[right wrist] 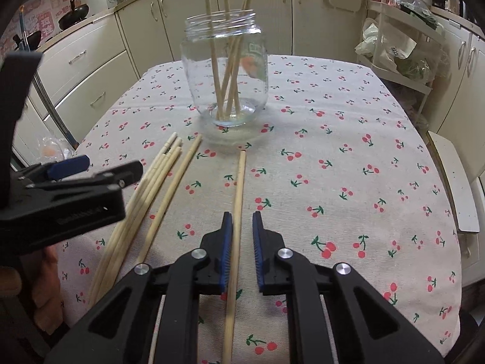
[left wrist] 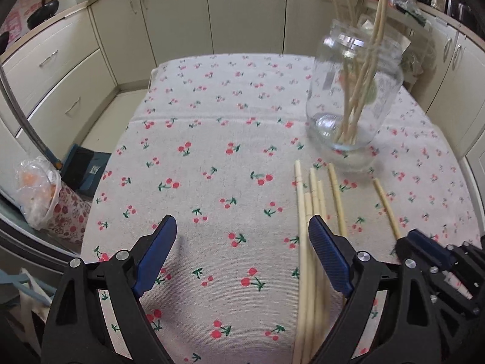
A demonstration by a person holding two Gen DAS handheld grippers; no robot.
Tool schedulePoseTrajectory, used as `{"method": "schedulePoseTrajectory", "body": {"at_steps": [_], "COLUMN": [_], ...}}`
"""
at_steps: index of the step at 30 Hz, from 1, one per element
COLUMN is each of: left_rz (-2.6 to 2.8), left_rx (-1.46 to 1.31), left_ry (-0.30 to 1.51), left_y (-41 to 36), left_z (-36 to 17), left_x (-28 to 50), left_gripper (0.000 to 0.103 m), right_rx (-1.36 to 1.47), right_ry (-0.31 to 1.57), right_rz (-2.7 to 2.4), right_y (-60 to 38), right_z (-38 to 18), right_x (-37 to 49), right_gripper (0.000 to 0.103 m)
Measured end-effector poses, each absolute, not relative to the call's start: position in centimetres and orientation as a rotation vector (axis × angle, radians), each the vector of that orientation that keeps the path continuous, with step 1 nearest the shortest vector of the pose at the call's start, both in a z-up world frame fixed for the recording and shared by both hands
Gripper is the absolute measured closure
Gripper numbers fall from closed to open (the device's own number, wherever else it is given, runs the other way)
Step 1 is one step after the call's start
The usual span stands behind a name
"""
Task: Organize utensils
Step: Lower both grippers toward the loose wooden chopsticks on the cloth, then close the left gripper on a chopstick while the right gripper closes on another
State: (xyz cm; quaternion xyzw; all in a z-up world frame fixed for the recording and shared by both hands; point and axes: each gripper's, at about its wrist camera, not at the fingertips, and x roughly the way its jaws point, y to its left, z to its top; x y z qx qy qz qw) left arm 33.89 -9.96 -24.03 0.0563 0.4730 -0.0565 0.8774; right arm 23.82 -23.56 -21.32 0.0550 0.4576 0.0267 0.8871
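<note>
Blue-padded right gripper [right wrist: 242,217]: stood narrowly parted about a single chopstick [right wrist: 241,182]; lay close against one pad, clear of the other; no pinch made out.
Single chopstick: pale wood, straight, flat on the cloth, pointed toward the jar; lower end cut off by the bottom edge of the right wrist view, and partly covered by the gripper's frame.
Left gripper [left wrist: 242,224]: stood wide, with nothing but cloth between the pads; seen blurred and side-on from the right wrist view.
Hand [right wrist: 45,276]: glimpsed under the left gripper, mostly hidden.
Loose chopsticks [right wrist: 145,188]: lay in a tight bundle just beside the single one, with one more [right wrist: 175,182] slightly apart; count hard to settle where overlapped; near ends hidden under the left gripper's finger.
Glass jar [right wrist: 224,69]: clear, threaded at the rim, lidless, upright on the cloth beyond the loose sticks; smeared in the left wrist view.
Chopsticks in the jar [right wrist: 232,79]: leaned crossed against the rim; tops cut off by the frame edge.
Tablecloth [right wrist: 333,151]: pale, printed with red cherries.
Cabinets [right wrist: 91,69]: cream, behind the table, bent by the lens.
</note>
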Motion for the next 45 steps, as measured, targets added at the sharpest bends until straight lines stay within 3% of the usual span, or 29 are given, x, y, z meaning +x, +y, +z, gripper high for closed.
{"method": "schedulePoseTrajectory", "body": {"at_steps": [9,15,21,27,30,33,36,38,40,45], "left_rz": [-0.105,-0.126,-0.136,-0.142,-0.146,-0.172,-0.211,-0.237,-0.254,-0.315], "left_rx": [0.168,0.171,0.163,0.157,0.156,0.15,0.164,0.17,0.168,0.125], "left_ry": [0.992,1.003,1.007,1.006,1.003,0.995,0.981,0.977,0.979,1.011], "left_y": [-10.5,-10.5,-10.9,-11.0,-11.2,-11.5,-12.3,-12.6,-12.6,-11.3], "left_z": [-24.7,-24.5,-24.4,-24.6,-24.7,-24.7,-24.5,-24.4,-24.3,-24.2], "left_x": [34.4,34.3,35.1,35.3,35.6,35.9,35.7,35.4,35.0,34.4], "left_gripper": [0.018,0.025,0.025,0.025,0.026,0.039,0.061,0.083,0.094,0.098], "right_rx": [0.127,0.121,0.098,0.037,0.019,0.027,0.027,0.026,0.025,0.062], "right_ry": [0.952,0.979,0.986,0.984,0.992,1.019,1.031,1.032,1.037,1.07], "right_rz": [0.052,0.05,0.047,0.062,0.059,0.064,0.076,0.085,0.092,0.129], "right_y": [-23.6,-23.9,-23.8,-23.1,-23.1,-23.3,-23.4,-23.3,-23.3,-23.9], "right_z": [-21.3,-21.2,-21.2,-21.3,-21.2,-21.1,-21.1,-21.1,-21.1,-21.0], "right_x": [24.7,24.4,25.9,26.3,26.2,26.1,26.4,26.8,27.1,26.9], "right_gripper": [0.089,0.089,0.084,0.084,0.089,0.091,0.09,0.087,0.087,0.094]}}
